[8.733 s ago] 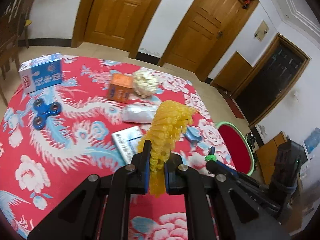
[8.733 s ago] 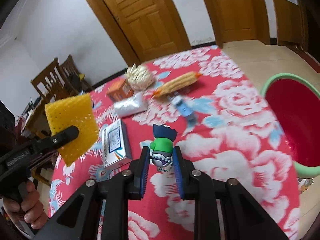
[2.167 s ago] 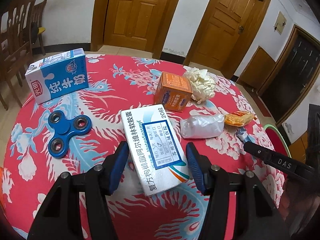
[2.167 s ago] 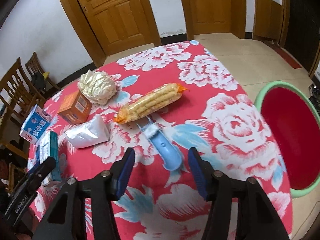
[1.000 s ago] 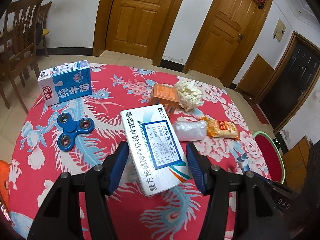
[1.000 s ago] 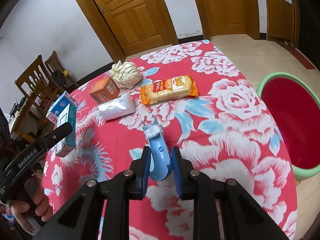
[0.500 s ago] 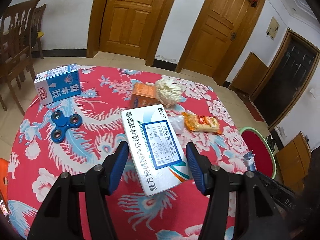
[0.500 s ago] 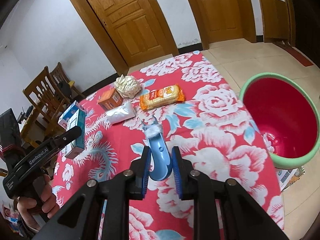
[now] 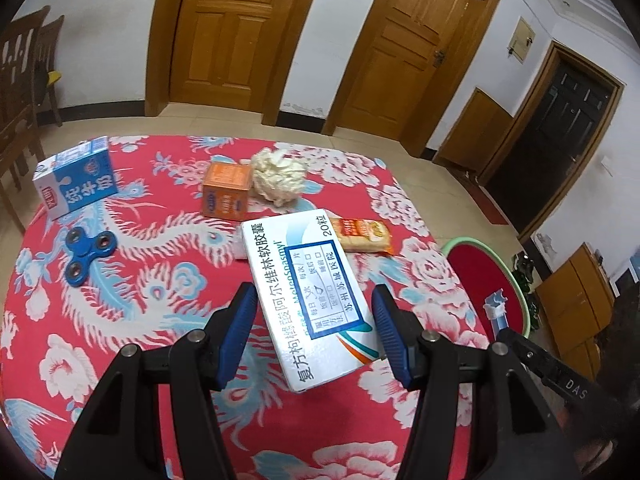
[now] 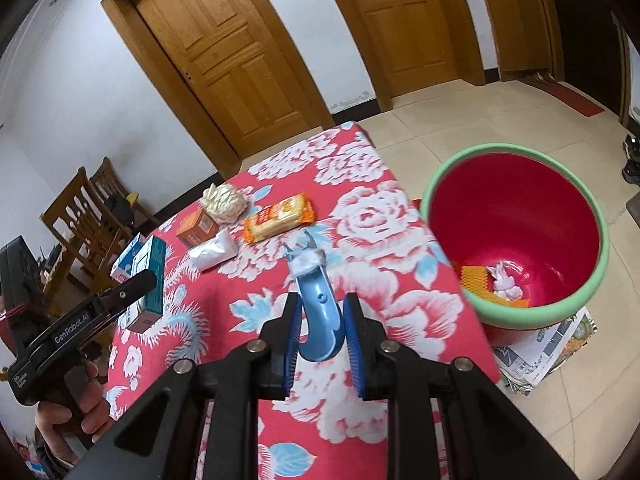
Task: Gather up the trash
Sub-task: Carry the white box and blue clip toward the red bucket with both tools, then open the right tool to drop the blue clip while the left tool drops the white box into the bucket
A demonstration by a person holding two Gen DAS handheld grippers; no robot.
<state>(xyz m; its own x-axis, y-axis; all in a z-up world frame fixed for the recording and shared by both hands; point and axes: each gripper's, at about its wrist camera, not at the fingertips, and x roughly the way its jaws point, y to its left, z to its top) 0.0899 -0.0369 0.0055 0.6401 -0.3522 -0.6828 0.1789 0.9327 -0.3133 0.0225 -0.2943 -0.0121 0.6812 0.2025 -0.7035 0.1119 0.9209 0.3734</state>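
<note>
Right wrist view shows the right claw clenched on a small blue plastic clipper-shaped tool with white tape round its nose, held above the bench's right edge, near the red bin with a green rim on the floor. Left claw grasps a flat white cardboard medicine box across its width, lifted over the bench's near side. Both look light and stiff; the smooth plastic may slip, so grip its broad middle.
</note>
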